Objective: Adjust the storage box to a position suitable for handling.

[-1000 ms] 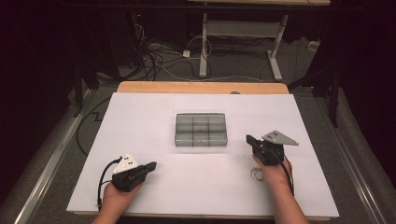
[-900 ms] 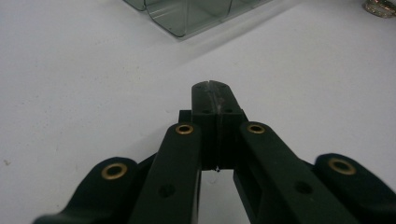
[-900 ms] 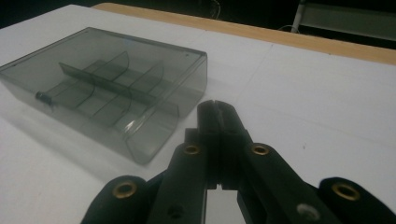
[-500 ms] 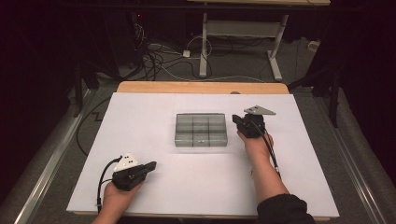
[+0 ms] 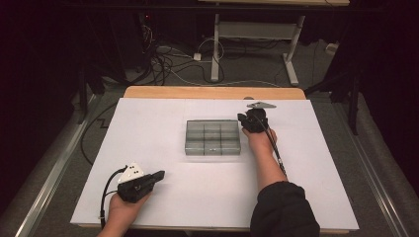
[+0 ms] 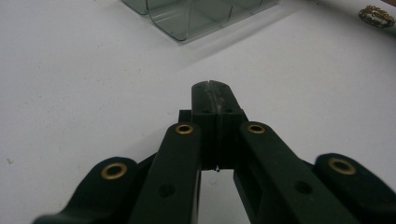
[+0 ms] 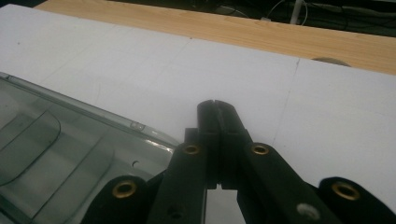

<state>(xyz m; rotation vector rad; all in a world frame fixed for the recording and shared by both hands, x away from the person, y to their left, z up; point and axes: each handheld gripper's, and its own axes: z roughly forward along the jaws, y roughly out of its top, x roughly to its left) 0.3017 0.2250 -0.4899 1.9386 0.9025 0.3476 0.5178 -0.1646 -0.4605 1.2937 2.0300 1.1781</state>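
Box (image 5: 213,138), clear and split into compartments, sits mid-sheet in the high view on the white table cover (image 5: 148,123), with bare white on every side. The right gripper (image 5: 245,120) hovers at the box's far right corner, jaws pressed together and empty. The left gripper (image 5: 157,176) lies well apart from the box, toward the near left edge, jaws also together.

In the left gripper view the left gripper (image 6: 211,86) is closed on nothing; open sheet lies between it and the box (image 6: 196,16) ahead. A small gold item (image 6: 377,15) rests right of the box.

In the right gripper view the right gripper (image 7: 215,105) has its closed tips just past the box (image 7: 70,140) rim, the wooden table edge (image 7: 261,32) beyond.
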